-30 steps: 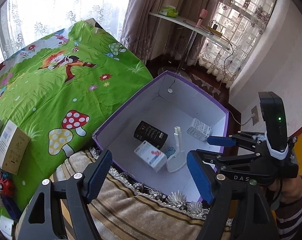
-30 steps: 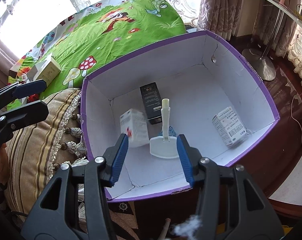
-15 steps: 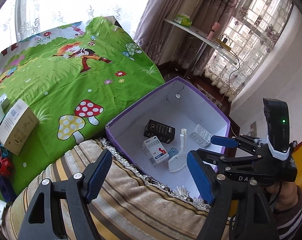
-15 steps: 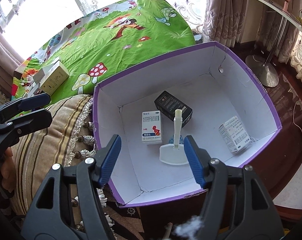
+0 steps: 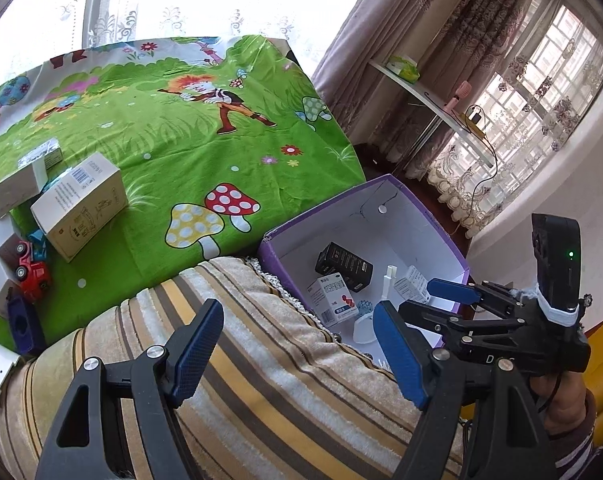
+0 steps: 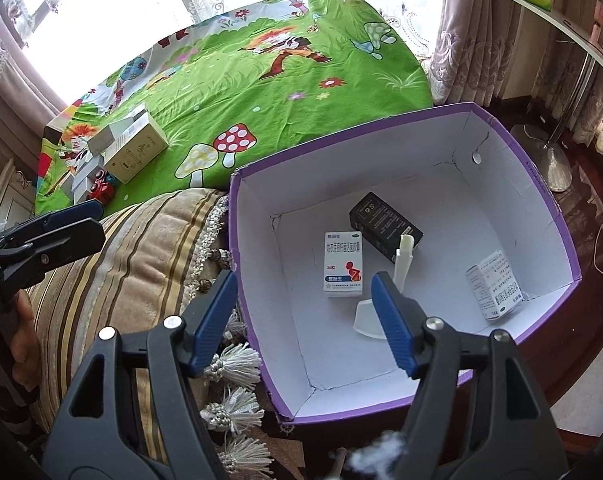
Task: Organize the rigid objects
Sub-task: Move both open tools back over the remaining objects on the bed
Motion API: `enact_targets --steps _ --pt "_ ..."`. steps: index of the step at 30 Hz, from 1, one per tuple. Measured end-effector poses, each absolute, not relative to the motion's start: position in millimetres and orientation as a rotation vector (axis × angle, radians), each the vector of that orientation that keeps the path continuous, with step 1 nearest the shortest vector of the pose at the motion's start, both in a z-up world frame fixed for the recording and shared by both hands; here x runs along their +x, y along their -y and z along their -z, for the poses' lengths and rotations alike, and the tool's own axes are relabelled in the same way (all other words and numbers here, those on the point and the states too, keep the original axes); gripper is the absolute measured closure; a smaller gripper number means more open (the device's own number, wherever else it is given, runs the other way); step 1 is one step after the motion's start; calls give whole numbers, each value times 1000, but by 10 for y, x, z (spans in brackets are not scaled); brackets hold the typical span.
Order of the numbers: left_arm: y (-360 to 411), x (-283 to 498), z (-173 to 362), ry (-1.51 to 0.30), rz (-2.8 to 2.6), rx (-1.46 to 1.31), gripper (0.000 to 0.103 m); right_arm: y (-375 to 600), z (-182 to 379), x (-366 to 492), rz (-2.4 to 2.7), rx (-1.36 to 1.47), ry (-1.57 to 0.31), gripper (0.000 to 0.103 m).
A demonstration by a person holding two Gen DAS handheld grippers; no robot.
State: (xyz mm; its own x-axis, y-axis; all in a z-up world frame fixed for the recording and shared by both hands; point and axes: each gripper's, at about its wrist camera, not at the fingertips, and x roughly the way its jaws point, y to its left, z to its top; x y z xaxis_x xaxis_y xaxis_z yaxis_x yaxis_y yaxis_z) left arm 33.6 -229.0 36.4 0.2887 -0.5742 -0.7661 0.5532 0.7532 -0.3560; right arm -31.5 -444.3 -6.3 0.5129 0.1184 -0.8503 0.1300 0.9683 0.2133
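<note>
right gripper (image 6: 305,312) fingers just opening, empty; medicine box (image 6: 343,263) beyond, inside purple box (image 6: 541,184)

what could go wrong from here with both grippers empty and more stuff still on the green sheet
1. The purple-rimmed white cardboard box sits at the edge beside the striped cushion; a nudge from the right hand-held gripper, whose jaws have just been opening with nothing between them, could tip it.
2. The beige cardboard carton looks wide for the left hand-held gripper; it may slip.
3. The red toy car is crowded against boxes, inviting a wrong grab.
</note>
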Motion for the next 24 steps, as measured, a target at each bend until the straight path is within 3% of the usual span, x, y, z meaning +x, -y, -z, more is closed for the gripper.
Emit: enact_targets --steps 24 --pt "339 366 -221 -1029 383 -188 22 3900 6 33 -120 203 -1045 26"
